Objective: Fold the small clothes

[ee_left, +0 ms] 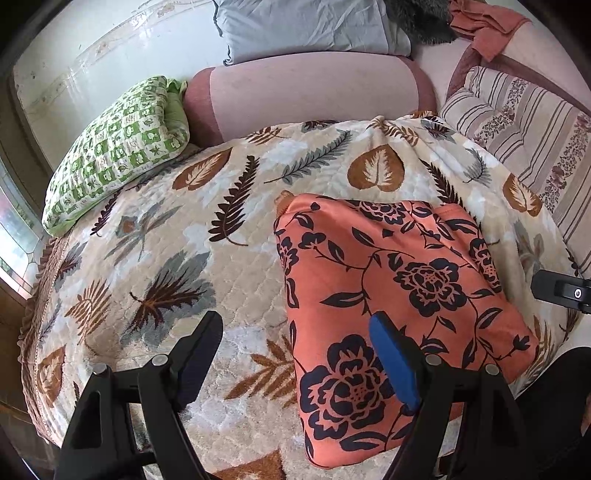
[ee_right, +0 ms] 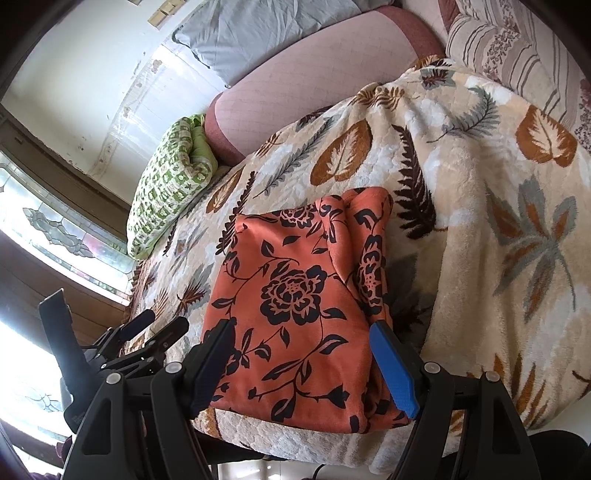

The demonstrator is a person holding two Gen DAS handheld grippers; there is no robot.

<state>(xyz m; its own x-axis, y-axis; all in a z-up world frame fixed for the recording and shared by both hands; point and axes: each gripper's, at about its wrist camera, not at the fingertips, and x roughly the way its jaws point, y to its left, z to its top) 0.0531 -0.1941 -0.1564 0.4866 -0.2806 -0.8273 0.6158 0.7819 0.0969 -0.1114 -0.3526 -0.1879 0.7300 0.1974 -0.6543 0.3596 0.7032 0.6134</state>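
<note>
The garment's [ee_left: 388, 295] near corner lies hidden behind the left gripper's [ee_left: 299, 365] blue finger. At three o'clock the right gripper [ee_left: 565, 291] is cut off by the edge. At twelve o'clock the grey pillow [ee_left: 306, 29] is cropped.

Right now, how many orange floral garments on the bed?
1: the folded orange garment on the leaf blanket, near the front edge. More may be hidden.

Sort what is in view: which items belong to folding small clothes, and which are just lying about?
Job:
- folded orange floral-print garment
- leaf-patterned cream blanket it lies on

Lying about:
- green checked quilted pillow
- pink cylindrical bolster
- grey pillow
- striped floral cushion
</note>
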